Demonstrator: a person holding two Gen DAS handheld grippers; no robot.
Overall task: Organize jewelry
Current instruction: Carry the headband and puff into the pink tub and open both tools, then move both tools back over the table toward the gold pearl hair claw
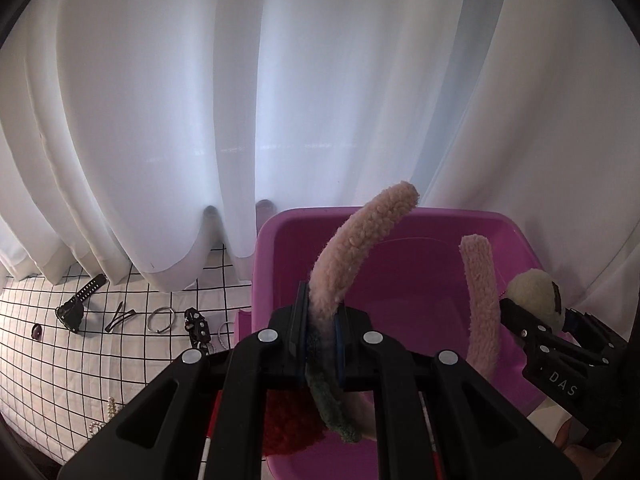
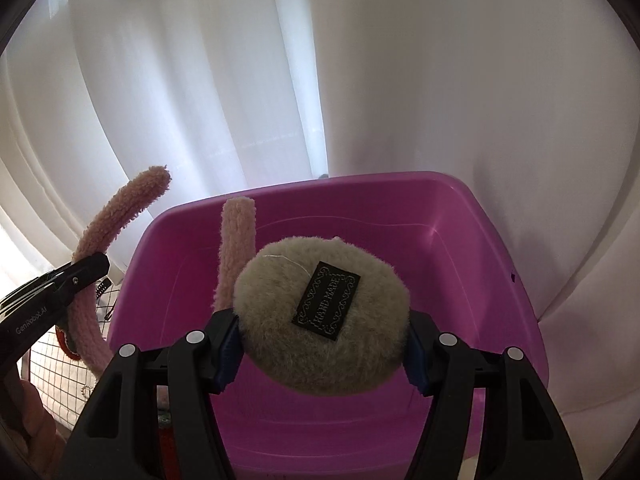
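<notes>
My left gripper (image 1: 322,322) is shut on a fuzzy pink headband (image 1: 352,240), held over the near left rim of a purple plastic bin (image 1: 404,220). The headband's other end (image 1: 478,300) hangs over the bin; a red and a grey-green piece show under the jaws. My right gripper (image 2: 320,354) is shut on a beige furry pom (image 2: 320,320) with a black "HAND MADE" label, above the bin (image 2: 460,240). The headband also shows in the right wrist view (image 2: 120,216), as does the left gripper (image 2: 80,276). The right gripper with the pom (image 1: 536,292) shows at the right of the left wrist view.
On the black-grid white cloth (image 1: 48,360) left of the bin lie a black watch (image 1: 78,304), a hair clip (image 1: 118,316), a metal ring (image 1: 160,320), a dark charm piece (image 1: 198,326), a small dark ring (image 1: 37,332) and pearl beads (image 1: 108,412). White curtains (image 1: 240,120) hang behind.
</notes>
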